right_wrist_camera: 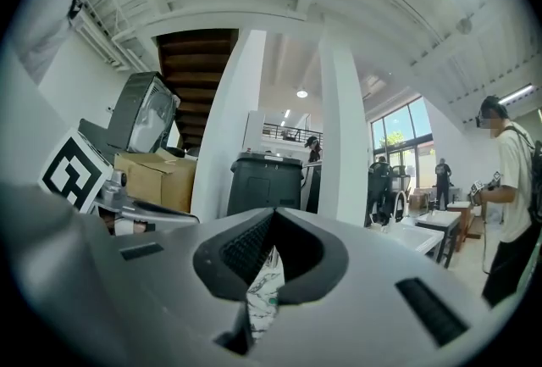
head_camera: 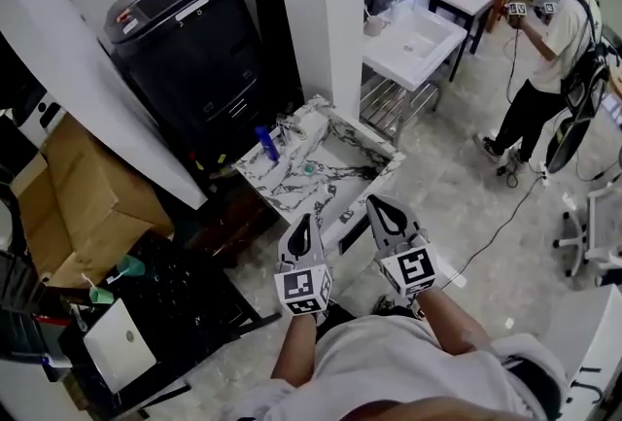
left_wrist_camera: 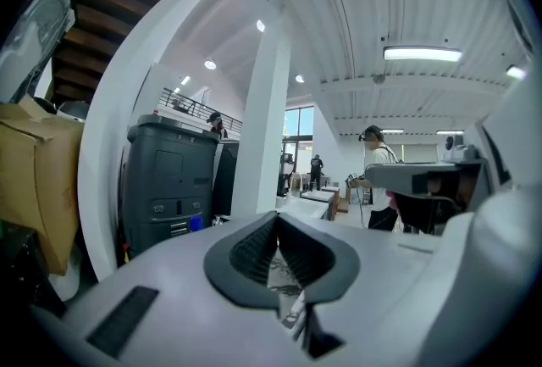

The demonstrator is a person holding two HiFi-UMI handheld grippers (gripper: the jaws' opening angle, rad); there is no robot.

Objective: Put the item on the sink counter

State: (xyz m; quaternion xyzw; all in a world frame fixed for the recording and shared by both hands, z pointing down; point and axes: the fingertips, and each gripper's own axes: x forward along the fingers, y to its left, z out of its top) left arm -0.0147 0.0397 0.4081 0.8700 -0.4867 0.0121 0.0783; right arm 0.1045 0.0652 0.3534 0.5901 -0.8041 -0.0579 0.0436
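Here, left gripper (head_camera: 304, 221), right gripper (head_camera: 380, 206) — jaws together, near marbled sink counter (head_camera: 288, 184)

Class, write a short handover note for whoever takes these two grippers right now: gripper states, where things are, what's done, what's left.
Left gripper: shut, empty.
Right gripper: shut, empty.
Both are held short of the marble sink counter.
A blue item stands on the counter.
Done: possibly that placement.
Left: cannot tell whether another item is to be placed; none is in hand.
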